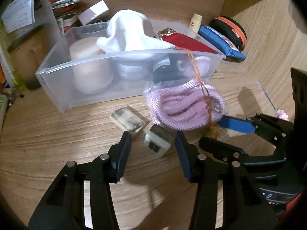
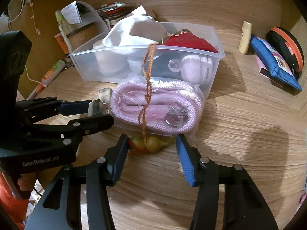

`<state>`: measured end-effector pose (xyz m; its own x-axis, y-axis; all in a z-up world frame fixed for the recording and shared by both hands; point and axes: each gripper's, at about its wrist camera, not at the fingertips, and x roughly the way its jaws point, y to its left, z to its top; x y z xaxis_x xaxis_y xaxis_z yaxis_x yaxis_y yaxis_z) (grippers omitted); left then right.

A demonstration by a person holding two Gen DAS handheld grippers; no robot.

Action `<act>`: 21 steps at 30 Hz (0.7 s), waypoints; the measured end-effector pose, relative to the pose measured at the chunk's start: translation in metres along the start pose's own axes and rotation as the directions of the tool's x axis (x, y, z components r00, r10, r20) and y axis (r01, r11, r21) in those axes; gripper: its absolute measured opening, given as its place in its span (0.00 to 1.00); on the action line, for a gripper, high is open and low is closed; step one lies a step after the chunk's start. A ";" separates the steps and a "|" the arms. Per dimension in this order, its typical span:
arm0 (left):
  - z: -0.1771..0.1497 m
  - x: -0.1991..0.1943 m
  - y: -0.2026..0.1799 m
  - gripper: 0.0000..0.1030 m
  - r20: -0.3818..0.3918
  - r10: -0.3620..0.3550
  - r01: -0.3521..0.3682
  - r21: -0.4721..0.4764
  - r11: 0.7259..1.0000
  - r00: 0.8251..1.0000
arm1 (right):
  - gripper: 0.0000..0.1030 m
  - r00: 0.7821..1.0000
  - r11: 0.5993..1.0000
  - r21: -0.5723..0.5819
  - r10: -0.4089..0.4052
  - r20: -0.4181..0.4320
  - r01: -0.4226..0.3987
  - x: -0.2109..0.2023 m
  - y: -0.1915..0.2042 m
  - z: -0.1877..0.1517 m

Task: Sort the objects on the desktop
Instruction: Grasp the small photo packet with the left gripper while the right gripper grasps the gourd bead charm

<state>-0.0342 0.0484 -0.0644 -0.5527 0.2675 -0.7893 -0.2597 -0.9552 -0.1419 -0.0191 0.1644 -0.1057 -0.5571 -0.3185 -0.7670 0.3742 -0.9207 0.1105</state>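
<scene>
both tongs, left gripper and right gripper, gape empty; bin mid-frame full, pink cord bag and small block still out.

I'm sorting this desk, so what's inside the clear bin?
In the bin: a white cloth, red pouch, pale jar and a dark item. The cloth covers whatever lies beneath it.

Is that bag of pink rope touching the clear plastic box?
Touching. In the right wrist view the bag of pink rope leans against the front wall of the clear plastic box, with no wood showing between them.
</scene>
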 end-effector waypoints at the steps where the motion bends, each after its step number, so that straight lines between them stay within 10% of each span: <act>1: 0.000 0.001 -0.001 0.40 0.000 -0.003 0.003 0.000 1.000 1.000 | 0.39 1.000 1.000 0.000 -0.009 0.002 0.009 0.000 0.000 0.000; 21: -0.015 -0.028 0.014 0.28 0.059 0.026 -0.023 -0.056 0.998 0.998 | 0.39 0.999 0.998 0.053 0.028 0.046 -0.031 -0.028 -0.009 -0.011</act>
<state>-0.0109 0.0254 -0.0536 -0.6051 0.2493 -0.7561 -0.2019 -0.9667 -0.1571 0.0009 0.1843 -0.0923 -0.5801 -0.3544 -0.7334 0.3510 -0.9213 0.1676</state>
